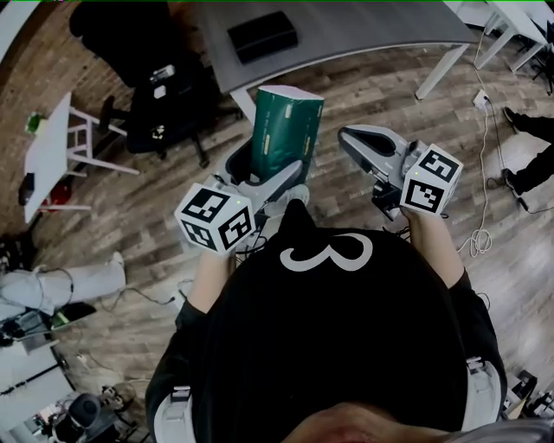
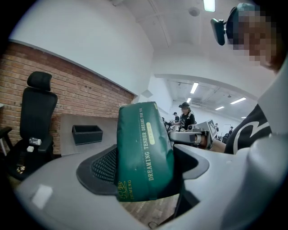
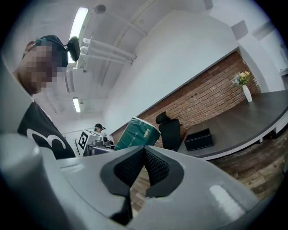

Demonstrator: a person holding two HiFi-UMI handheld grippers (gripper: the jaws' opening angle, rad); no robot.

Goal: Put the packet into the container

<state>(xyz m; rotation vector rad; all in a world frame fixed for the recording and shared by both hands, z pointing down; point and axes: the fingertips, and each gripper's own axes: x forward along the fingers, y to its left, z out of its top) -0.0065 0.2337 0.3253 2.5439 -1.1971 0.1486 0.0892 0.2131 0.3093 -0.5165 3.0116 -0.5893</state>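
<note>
In the head view my left gripper (image 1: 265,173) is shut on a dark green packet (image 1: 286,128) that stands upright above the wood floor. The left gripper view shows the packet (image 2: 144,152) clamped between the two jaws, with white print along its side. A black open container (image 1: 262,35) rests on the grey table (image 1: 372,26) beyond the packet, and it appears as a small black box (image 2: 87,134) in the left gripper view. My right gripper (image 1: 352,138) is held to the right of the packet, shut with nothing in it (image 3: 143,167). The container (image 3: 198,139) also shows in the right gripper view.
A black office chair (image 1: 154,91) stands left of the table, with a white side table (image 1: 50,149) further left. Cables (image 1: 485,182) trail over the floor at the right near someone's shoes (image 1: 526,121). A person (image 2: 185,117) stands far off in the room.
</note>
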